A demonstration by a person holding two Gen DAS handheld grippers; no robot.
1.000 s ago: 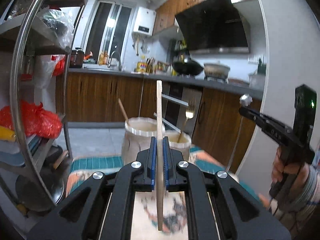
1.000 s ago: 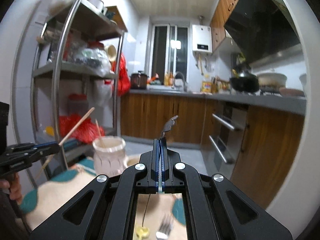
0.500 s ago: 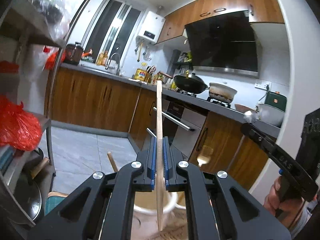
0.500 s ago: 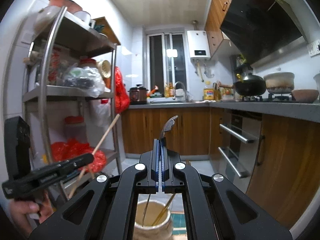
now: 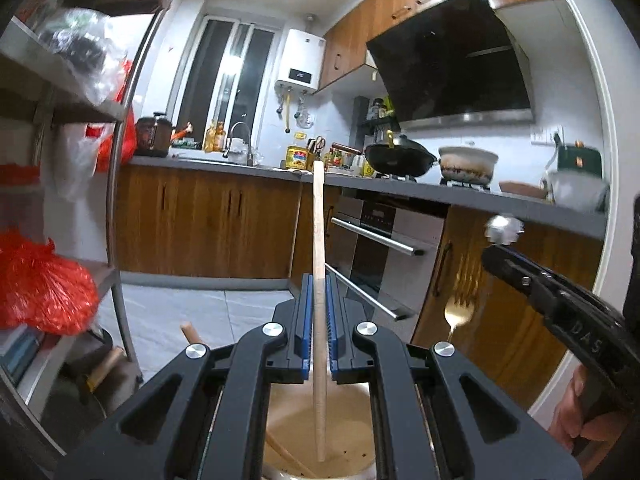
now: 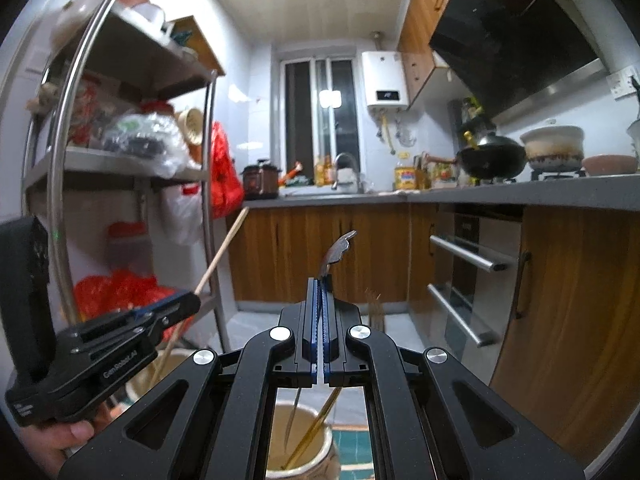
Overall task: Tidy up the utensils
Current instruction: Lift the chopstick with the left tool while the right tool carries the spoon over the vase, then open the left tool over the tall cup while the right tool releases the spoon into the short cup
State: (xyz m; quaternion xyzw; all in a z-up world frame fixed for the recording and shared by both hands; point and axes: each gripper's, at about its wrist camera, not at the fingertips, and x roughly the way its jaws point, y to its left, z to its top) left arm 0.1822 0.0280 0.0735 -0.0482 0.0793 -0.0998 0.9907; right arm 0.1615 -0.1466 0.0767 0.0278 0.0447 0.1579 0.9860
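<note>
Utensils first, left to right. Your left gripper (image 5: pixel 318 320) is clamped on a long pale wooden stick (image 5: pixel 319 264), held near upright with its lower end hanging over the mouth of the left cream ceramic jar (image 5: pixel 352 432). A second wooden handle (image 5: pixel 188 330) pokes up at that jar's left edge.

Your right gripper (image 6: pixel 319 330) is pinched tight on a thin metal utensil with a dark scalloped end (image 6: pixel 338 250) standing above the jaws; its working end is hidden below them, so I can't tell which kind it is. It hangs over the second beige ceramic jar (image 6: pixel 324 456), which already holds a gold-toned utensil (image 6: pixel 316 432) and a thin silver one (image 6: pixel 293 416). From the left camera a gold fork (image 5: pixel 460 312) shows, tines up, below your right gripper (image 5: pixel 496 254).

Step in hand, as I read it: both pieces carried and lined up over their jars, neither dropped in yet.

Next move: lower each tip past its rim, keep the stick vertical so it clears the handle already there, then let go. Watch the right drop for crowding against the two utensils already inside.
</note>
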